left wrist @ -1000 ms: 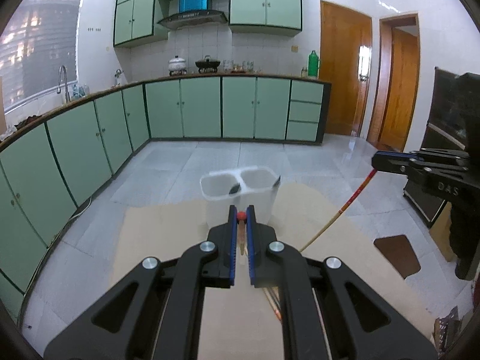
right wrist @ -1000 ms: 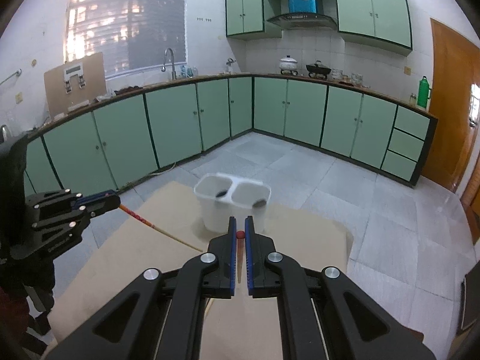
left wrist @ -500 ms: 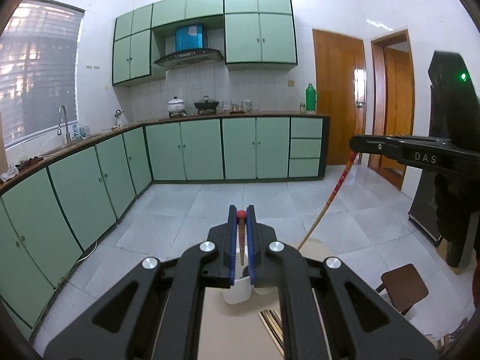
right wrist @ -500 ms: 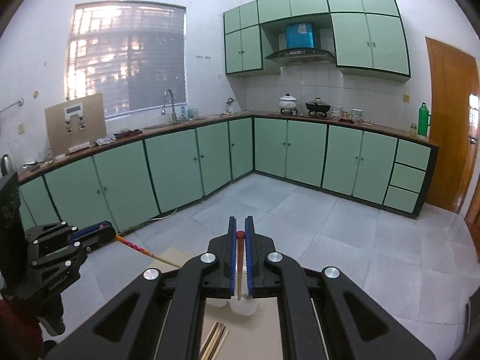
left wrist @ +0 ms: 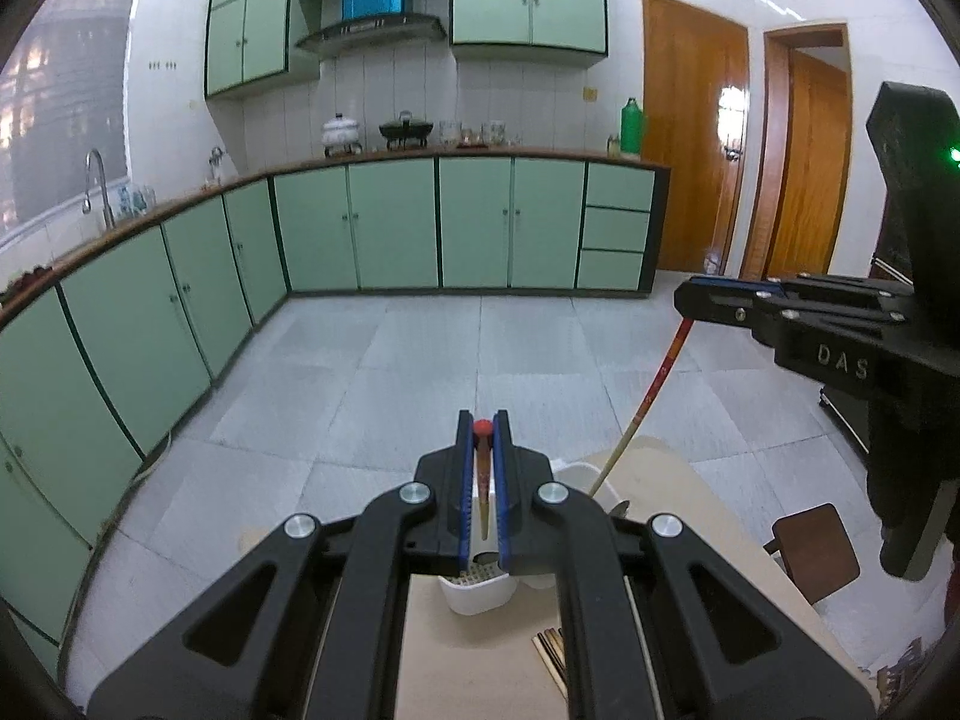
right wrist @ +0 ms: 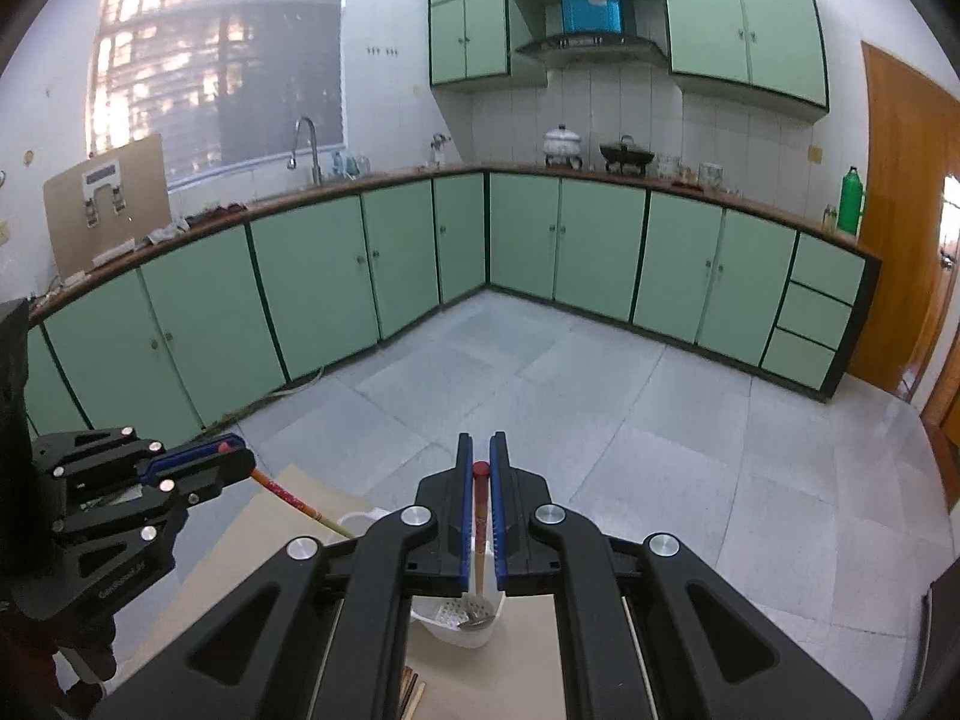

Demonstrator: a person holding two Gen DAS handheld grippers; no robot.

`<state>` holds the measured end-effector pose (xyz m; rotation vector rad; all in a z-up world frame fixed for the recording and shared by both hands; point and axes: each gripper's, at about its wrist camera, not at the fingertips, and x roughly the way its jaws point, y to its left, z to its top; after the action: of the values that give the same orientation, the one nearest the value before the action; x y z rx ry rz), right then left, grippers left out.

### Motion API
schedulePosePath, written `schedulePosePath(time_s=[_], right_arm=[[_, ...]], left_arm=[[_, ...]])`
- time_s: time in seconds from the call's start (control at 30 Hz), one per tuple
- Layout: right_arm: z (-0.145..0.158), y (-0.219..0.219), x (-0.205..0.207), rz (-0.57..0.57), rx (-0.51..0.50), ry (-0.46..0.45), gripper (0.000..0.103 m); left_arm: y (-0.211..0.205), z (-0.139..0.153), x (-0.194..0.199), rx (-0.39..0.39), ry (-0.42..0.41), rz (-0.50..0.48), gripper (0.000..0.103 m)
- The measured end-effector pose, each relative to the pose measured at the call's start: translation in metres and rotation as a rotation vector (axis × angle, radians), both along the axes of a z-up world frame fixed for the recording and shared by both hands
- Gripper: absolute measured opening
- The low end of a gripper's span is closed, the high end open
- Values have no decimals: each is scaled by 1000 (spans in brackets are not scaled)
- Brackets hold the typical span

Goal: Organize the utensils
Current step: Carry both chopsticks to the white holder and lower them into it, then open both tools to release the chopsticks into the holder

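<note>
Each gripper is clenched on one red-tipped chopstick. The left gripper point(left wrist: 483, 438) pinches its chopstick point(left wrist: 482, 480) just below the red cap, the shaft hanging down between the blue pads toward the white two-compartment utensil holder point(left wrist: 480, 597). The right gripper point(right wrist: 480, 468) holds the second chopstick point(right wrist: 480, 516) the same way; its lower end sits over the holder's point(right wrist: 462, 630) compartment, where a spoon point(right wrist: 477, 617) lies on the perforated floor. From the left camera, the right-hand chopstick's shaft point(left wrist: 651, 384) slants down to the holder's far rim. Spare chopsticks point(left wrist: 549, 651) lie on the tabletop just in front of the holder.

To do the step well, probably bring each shaft upright over a compartment, lower the tip past the rim, and only then release, so that neither stick skids off the edge.

The holder stands toward the far edge of a plain tan tabletop point(left wrist: 480, 660). Beyond lie grey floor tiles, green base cabinets point(right wrist: 600, 240) under a brown worktop, a sink tap point(right wrist: 306, 144) and wooden doors point(left wrist: 693, 150).
</note>
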<state>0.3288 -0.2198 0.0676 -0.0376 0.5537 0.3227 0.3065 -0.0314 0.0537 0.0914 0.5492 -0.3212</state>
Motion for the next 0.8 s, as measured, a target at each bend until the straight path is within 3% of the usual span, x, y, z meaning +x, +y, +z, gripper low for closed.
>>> schedulePosePath(time_s=[0.1,0.23,0.33,0.5,0.57,0.8], right_arm=[[-14,4,9,10,-4,39,6],[-22,3,11,-3,-8,56,8],[-17,-4,9,-24,-2,43,19],[-4,-15,-2,-67,-1,0,50],[2,-19,-12,-80,-4,-29,61],[9,-31,-55,-116,3,-104,84]], left_arm=[[-1,-11,12,3,30,3,7],[4,-15,18,1,44,14,28],[7,-11,12,-5,28,20,36],[14,2,0,-12,-10,33,50],[15,6,-9,-16,-28,41,62],[19,13,-54,-26,-95,76,81]])
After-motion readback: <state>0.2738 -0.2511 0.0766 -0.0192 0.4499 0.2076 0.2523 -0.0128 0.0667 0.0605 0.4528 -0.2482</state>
